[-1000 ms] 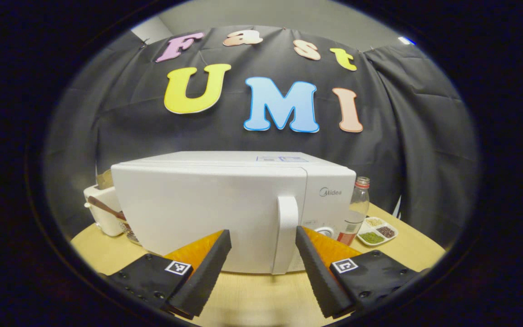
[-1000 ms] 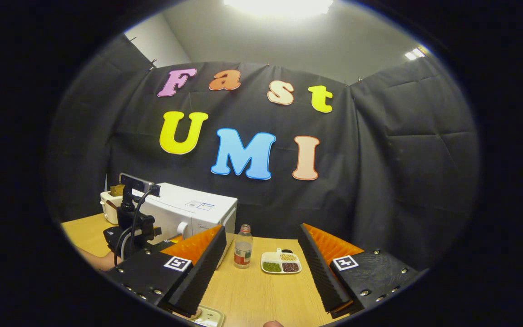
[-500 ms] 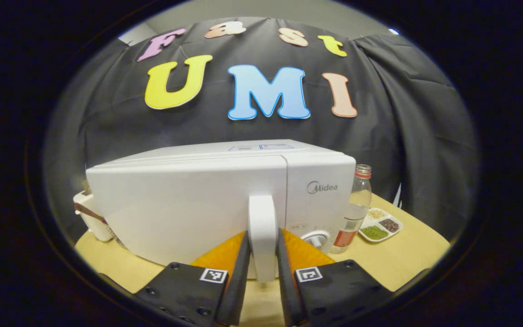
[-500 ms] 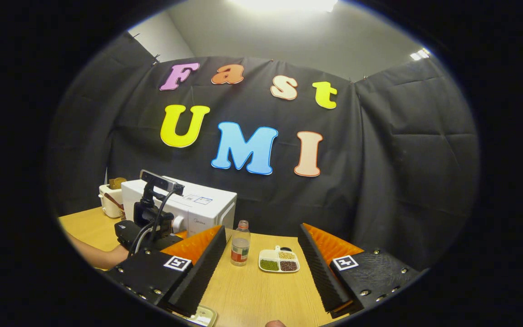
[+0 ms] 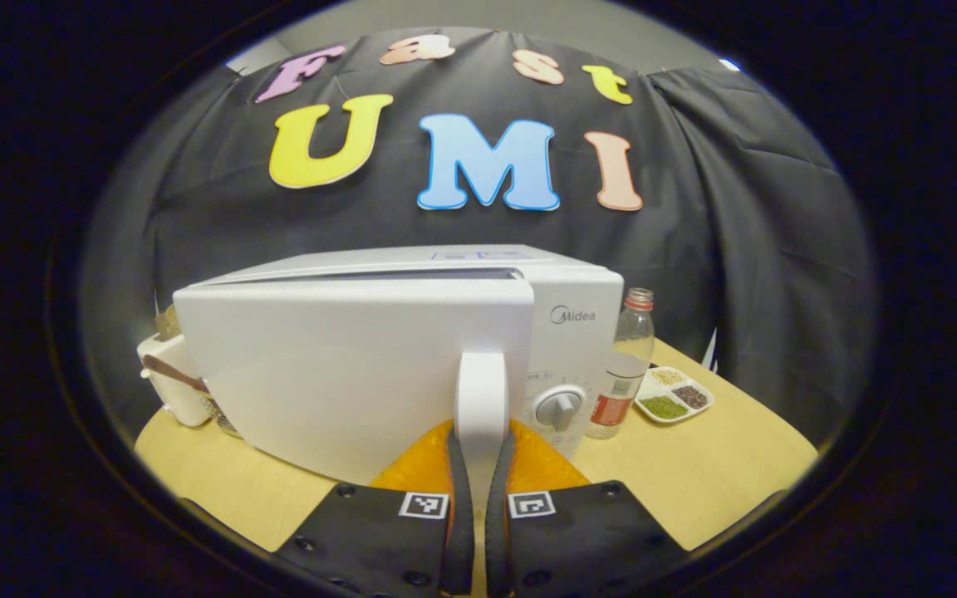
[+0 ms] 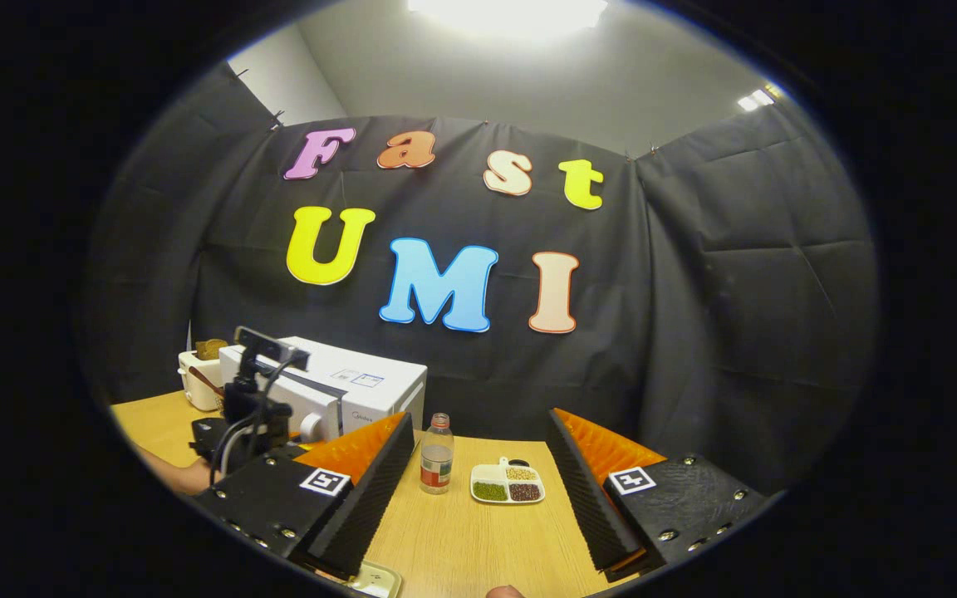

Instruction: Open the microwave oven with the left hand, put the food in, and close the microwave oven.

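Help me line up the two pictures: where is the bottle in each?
Left gripper view: bottle right of centre, beside the microwave.
Right gripper view: bottle low, left of centre, between the fingers.
Shared landmark: the divided dish just right of it.

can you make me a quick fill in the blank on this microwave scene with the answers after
1. The left gripper is shut on the microwave door's ____.
2. The right gripper has its fingers ____.
3. The bottle stands between the microwave and the sectioned ____.
4. The microwave door is slightly ____.

Answers: handle; open; dish; ajar
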A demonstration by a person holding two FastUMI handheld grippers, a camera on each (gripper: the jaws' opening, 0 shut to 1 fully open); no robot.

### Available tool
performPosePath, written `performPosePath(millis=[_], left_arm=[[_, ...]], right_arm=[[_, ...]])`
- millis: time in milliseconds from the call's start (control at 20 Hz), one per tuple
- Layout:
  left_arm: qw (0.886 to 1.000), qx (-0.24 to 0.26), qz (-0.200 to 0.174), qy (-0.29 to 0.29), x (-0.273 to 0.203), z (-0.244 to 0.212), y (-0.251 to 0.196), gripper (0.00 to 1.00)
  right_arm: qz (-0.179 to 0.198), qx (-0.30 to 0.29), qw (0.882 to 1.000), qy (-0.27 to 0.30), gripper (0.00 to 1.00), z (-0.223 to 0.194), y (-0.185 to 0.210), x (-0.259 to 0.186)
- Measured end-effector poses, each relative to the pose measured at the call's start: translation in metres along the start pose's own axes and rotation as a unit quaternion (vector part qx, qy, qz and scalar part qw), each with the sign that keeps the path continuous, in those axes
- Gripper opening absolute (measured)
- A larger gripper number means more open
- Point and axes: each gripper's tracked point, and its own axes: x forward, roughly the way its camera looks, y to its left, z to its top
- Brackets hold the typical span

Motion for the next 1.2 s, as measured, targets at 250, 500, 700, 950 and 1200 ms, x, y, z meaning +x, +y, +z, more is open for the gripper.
performPosePath(millis=[250, 500, 700, 950, 1200], left_arm=[[0.999, -0.003, -0.024, 0.024, -0.061, -0.019, 0.023, 0.16], [1.0, -0.002, -0.002, 0.03, -0.123, -0.038, 0.061, 0.3], [1.0, -0.013, 0.02, 0.018, -0.171, -0.045, 0.103, 0.33], [0.998, -0.008, 0.066, 0.007, -0.211, -0.053, 0.159, 0.32], [0.995, -0.025, 0.099, 0.003, -0.24, -0.064, 0.211, 0.33]], right_arm=[[0.036, -0.002, 0.999, 0.009, 0.98, -0.006, 0.036, 0.001], [0.081, -0.001, 0.997, 0.002, 0.98, 0.003, 0.086, -0.01], [0.116, -0.001, 0.993, -0.002, 0.97, 0.005, 0.131, -0.026], [0.138, 0.003, 0.99, -0.007, 0.97, 0.008, 0.176, -0.05], [0.16, -0.012, 0.987, -0.009, 0.98, 0.006, 0.212, -0.072]])
